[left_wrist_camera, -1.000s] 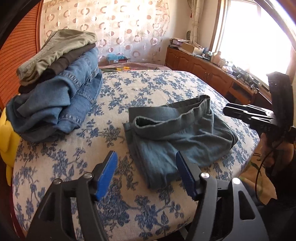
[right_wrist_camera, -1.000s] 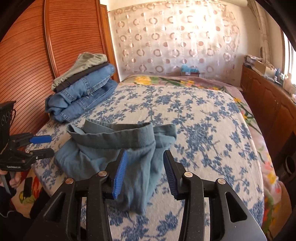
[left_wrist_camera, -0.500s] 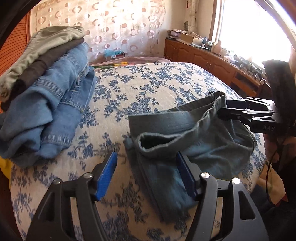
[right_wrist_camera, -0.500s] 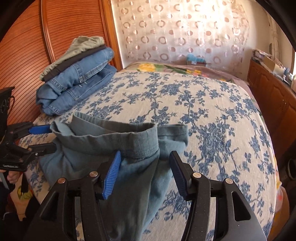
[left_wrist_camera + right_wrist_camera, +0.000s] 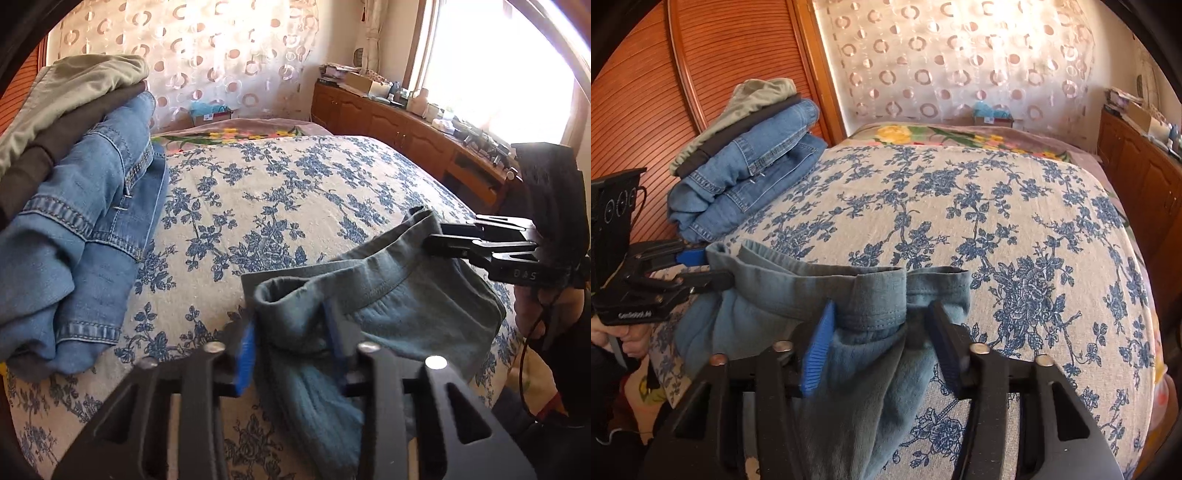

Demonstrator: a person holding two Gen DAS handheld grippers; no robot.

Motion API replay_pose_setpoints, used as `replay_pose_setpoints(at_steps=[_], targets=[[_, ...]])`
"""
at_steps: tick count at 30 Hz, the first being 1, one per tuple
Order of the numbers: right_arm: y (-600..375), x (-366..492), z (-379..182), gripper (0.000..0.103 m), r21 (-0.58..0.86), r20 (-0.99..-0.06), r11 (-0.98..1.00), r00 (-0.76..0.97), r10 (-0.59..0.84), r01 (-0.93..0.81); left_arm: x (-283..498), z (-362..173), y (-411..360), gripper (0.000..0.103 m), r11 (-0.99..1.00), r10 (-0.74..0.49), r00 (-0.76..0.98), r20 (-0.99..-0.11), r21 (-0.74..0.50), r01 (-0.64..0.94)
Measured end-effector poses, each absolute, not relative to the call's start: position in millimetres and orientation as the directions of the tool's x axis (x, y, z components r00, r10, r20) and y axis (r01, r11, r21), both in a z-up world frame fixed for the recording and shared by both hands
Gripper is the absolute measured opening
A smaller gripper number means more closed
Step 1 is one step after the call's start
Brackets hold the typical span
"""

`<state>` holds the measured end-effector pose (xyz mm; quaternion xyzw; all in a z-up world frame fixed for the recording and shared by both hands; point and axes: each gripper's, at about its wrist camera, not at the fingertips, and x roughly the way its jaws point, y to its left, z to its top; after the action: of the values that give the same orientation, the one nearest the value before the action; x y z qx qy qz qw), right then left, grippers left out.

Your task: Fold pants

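The pants point(image 5: 402, 310) are a grey-blue, soft knit pair, lying bunched near the front edge of the bed point(image 5: 295, 192). The waistband is raised off the cover and runs as a thick hemmed band between the two tongs; stitching lines show along it in the right wrist view point(image 5: 871, 291). Below the band the cloth sags in loose folds and part of it hangs over the bed edge. The fabric is creased and not flat.

The left tongs point(image 5: 291, 343) are narrowed around one end of the waistband, with cloth filling the gap between the blue pads point(image 5: 245, 350); the band end stands up as an open loop just above them. From the right wrist view the same tongs point(image 5: 709, 266) appear pressed on the left end of the band.

The right tongs point(image 5: 882, 336) straddle a gathered section of the waistband; the left pad touches the cloth, the right one is blurred and whether it presses the fabric cannot be told. In the left wrist view these tongs point(image 5: 437, 240) reach into the far end of the band, their tips set close together.

A stack of folded clothes point(image 5: 746, 162), two denim items under a dark and an olive one, sits at the far left of the bed, well apart from the pants.
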<state>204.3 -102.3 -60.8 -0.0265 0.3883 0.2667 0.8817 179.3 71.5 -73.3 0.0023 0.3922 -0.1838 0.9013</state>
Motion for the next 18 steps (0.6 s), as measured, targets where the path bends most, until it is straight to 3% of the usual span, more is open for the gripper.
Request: replay_pose_setpoints(at_steps=[1,3,6,14,18], targets=[[-104,204,-60,0.023,0.159,-0.693,0.859,0.564,0.448,-0.487,179,-72,72,0.019,0.933,-0.33,0.632,-0.701,-0.141,0.33],[-108,202,-57,0.018,0.174,-0.676,0.857,0.574,0.462,-0.485,179,-68,72,0.013,0.935,-0.33,0.645,-0.689,-0.145,0.323],[-112,199,-51,0.011,0.199,-0.64,0.851,0.594,0.488,-0.485,178,-62,70,0.012,0.937,-0.329,0.665,-0.671,-0.142,0.32],[-111,204,-55,0.01,0.176,-0.643,0.887,0.633,0.432,-0.427,192,-58,67,0.012,0.946,-0.308,0.675,-0.671,-0.141,0.292],[-110,208,-56,0.011,0.165,-0.654,0.892,0.63,0.418,-0.421,196,-61,65,0.019,0.957,-0.263,0.674,-0.69,-0.098,0.273]])
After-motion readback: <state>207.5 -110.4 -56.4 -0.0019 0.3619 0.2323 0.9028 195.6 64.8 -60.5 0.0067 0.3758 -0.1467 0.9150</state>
